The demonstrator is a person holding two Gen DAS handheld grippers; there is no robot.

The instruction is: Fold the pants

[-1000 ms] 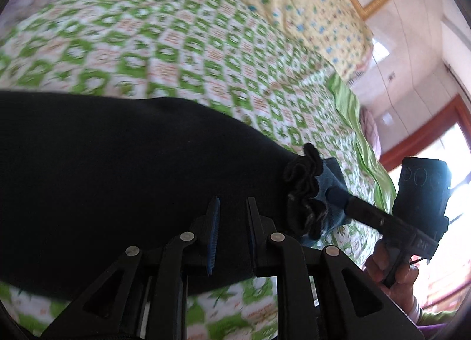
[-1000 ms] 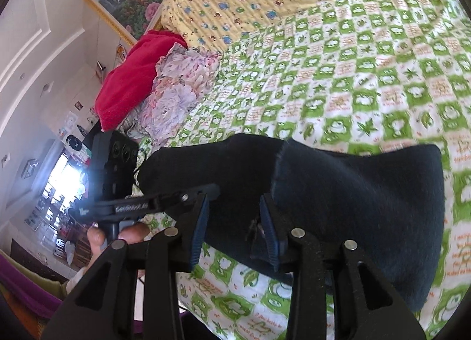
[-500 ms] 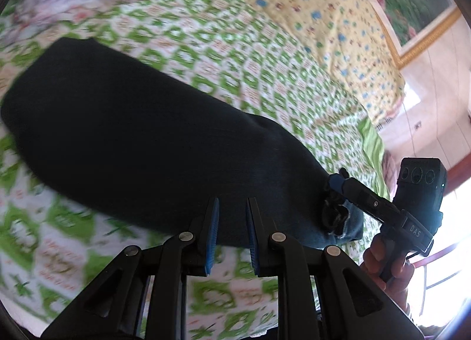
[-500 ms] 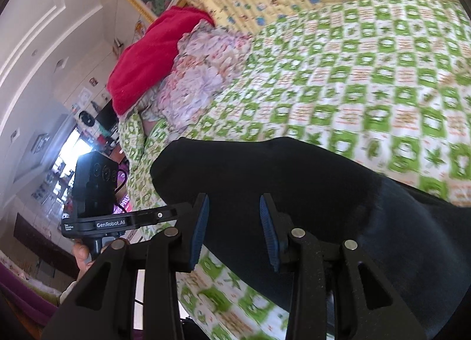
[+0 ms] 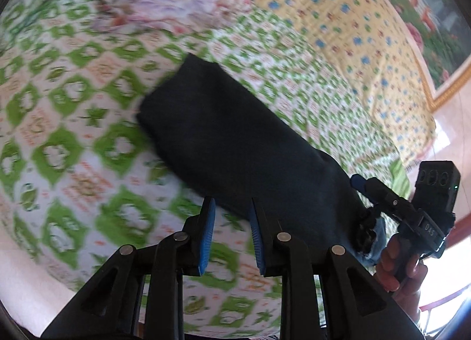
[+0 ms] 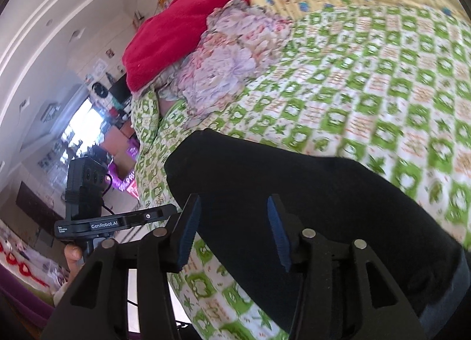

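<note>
So we've got the bed filling both views, covered in a green-and-white checked quilt with little frog-ish prints, though motion blur smears most of the pattern and the edges get cut by the fisheye rim. Behind it there's a yellow quilt with blue and red dots. Only the right wrist view shows the red blanket bunched at the bed's end, plus a cluttered, washed-out room behind that we can't really read. The crumpled floral fabric shows in both views, blurrier in the left one.

The pants are dark, soft-looking and matte, lying folded into a long flat strip across the checked quilt. In the left view we see one squared-off end clearly; the other end runs under the right gripper, where a bit of lighter blue lining bunches up. In the right view the strip runs off the lower right, so we can't see that end.

Left gripper: the jaws are opening, blue ribbed pads apart, nothing pinched, the pants' edge just beyond the tips. Right gripper, own view: the jaws are opening too, spread over the pants with no cloth gripped. The left gripper seen from the right sits off the bed's edge, a hand partly hidden below it.
</note>
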